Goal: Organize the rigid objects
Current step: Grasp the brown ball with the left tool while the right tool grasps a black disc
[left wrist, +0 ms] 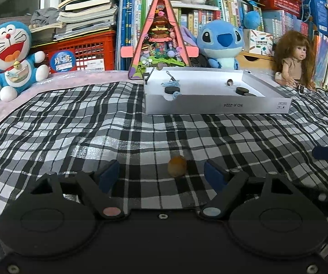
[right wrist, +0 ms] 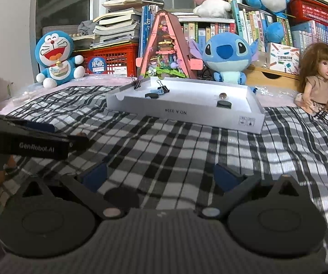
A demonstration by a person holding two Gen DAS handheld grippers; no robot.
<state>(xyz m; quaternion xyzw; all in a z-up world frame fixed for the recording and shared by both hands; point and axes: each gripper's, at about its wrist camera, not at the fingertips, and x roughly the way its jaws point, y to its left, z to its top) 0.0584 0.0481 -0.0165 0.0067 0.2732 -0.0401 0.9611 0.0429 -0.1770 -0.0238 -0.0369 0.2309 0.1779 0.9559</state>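
Two hand-held claws hover low over a plaid cloth [left wrist: 72, 125], both aimed toward a white tray [left wrist: 209, 108] at the far side of the surface. The left claw [left wrist: 161, 173] stands open with a small amber lump [left wrist: 177, 166] lying on the cloth between its blue-padded fingers [left wrist: 109, 175]; the pads are clear of it on both sides, so nothing is gripped. The lump looks rounded, translucent and hard, about pebble-shaped, though blur hides its finer detail. Its spot between the jaws suggests it is the next piece lined up for pickup.

The right claw [right wrist: 161, 178] is spread wide and holds nothing. A dark round disc [right wrist: 121, 196] lies on the cloth near its left finger, partly hidden by the claw's body, and may be its target.

The tray seems to be the collection point: it already holds black discs [left wrist: 169, 90], a binder clip [right wrist: 162, 88], a blue loop [left wrist: 170, 83] and a small marble-like bead [right wrist: 222, 95], spread loosely across its floor. Its low walls would keep round pieces from rolling off.

Plush toys, a doll [left wrist: 294, 64] and stacked books line the back, well apart from the work.
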